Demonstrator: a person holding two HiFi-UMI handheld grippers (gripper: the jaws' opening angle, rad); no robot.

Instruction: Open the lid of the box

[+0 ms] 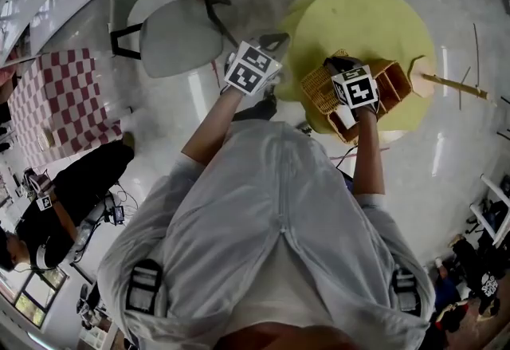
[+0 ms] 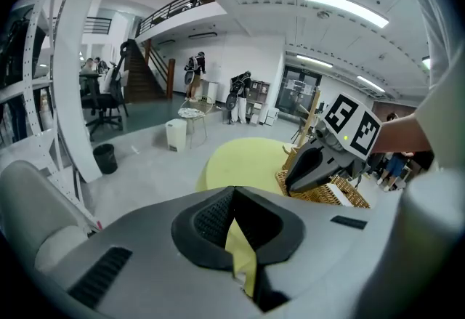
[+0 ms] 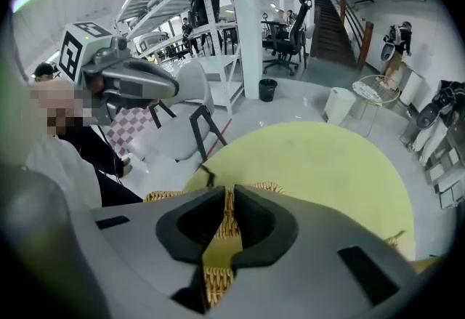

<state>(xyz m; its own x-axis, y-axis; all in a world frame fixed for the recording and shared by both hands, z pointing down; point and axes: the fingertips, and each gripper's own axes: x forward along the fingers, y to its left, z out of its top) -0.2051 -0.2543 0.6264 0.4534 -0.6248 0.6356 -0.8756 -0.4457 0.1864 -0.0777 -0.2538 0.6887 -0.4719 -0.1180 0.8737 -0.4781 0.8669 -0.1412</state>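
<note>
One round yellow desk (image 1: 374, 17) carries one wicker box (image 1: 396, 84), its single lid (image 1: 316, 93) lying open at the box's left. There are two grippers. The right gripper (image 3: 229, 201) hovers over the lid, jaws slightly apart, gripping nothing. The left gripper (image 2: 232, 198), closed and empty, hangs left of the desk, near one grey chair (image 1: 171, 29).

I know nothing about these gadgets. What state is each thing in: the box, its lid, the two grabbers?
Box, open, compartments showing.
Lid, swung back beside the box.
Right gripper, jaws slightly apart, the lid's wicker showing in the gap.
Left gripper, shut, nothing in it.
</note>
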